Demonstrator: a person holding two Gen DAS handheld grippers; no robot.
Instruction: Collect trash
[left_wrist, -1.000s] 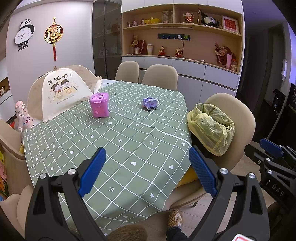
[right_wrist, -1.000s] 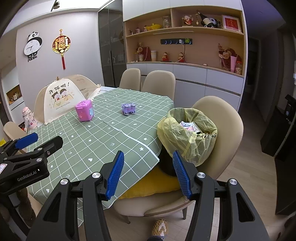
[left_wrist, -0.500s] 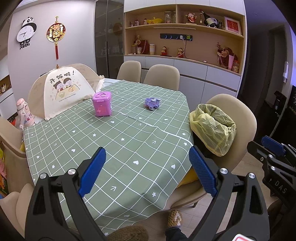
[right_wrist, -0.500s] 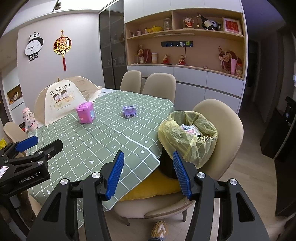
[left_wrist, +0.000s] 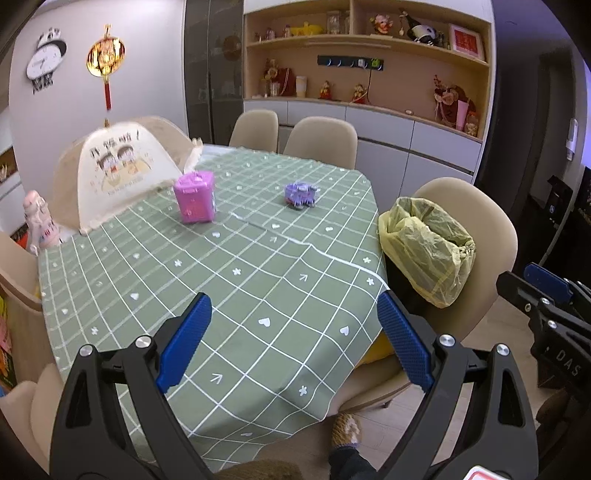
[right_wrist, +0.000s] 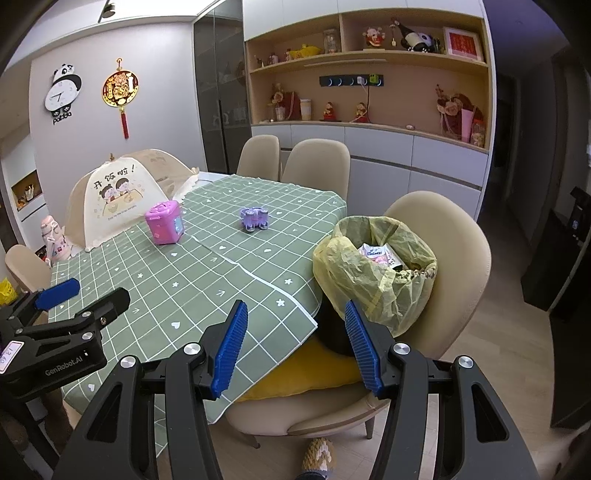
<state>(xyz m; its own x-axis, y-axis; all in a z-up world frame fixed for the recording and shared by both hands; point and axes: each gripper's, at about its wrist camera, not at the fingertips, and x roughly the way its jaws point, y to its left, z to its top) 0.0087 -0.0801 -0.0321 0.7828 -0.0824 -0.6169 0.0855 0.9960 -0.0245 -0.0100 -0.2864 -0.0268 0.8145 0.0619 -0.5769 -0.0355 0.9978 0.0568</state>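
Observation:
A bin lined with a yellow bag (right_wrist: 373, 266) stands on a beige chair (right_wrist: 454, 258) at the table's right side; wrappers (right_wrist: 376, 254) lie inside it. The bag also shows in the left wrist view (left_wrist: 428, 247). My left gripper (left_wrist: 291, 339) is open and empty above the near edge of the green checked tablecloth (left_wrist: 236, 280). My right gripper (right_wrist: 295, 347) is open and empty, in front of the bin and short of it. The left gripper also shows in the right wrist view (right_wrist: 59, 306).
On the table stand a pink box (left_wrist: 195, 197), a small purple toy (left_wrist: 299, 194) and a mesh food cover (left_wrist: 118, 173). More beige chairs (left_wrist: 321, 140) stand at the far side. A yellow cushion (right_wrist: 303, 376) lies on the bin's chair. A shelf cabinet (right_wrist: 369, 110) lines the back wall.
Both views have drifted slightly, the table and bin shifting a little in frame. Both grippers stay open and empty.

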